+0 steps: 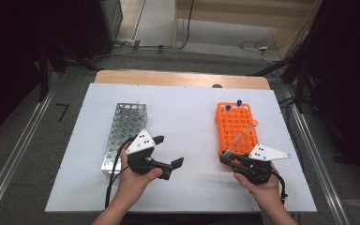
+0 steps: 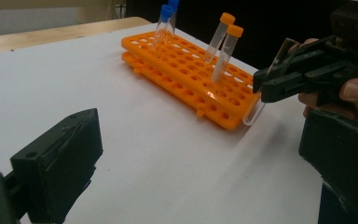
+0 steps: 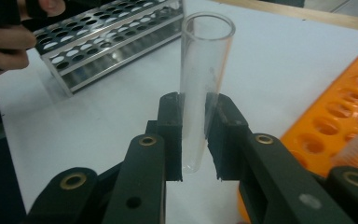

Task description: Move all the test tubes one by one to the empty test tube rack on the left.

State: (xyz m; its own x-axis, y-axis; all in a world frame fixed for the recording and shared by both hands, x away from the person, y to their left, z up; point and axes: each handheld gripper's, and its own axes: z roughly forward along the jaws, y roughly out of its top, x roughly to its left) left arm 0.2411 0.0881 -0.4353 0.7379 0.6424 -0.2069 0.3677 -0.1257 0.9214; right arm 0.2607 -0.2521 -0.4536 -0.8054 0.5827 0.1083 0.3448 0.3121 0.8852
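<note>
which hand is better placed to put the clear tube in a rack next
Right, probably: its tongs are already shut on the clear tube beside the orange rack. The left tongs are open and empty.

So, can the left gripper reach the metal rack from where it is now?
Probably yes. The left gripper is open and holds nothing, and the metal rack stands just beside it with only bare white table between them.
</note>
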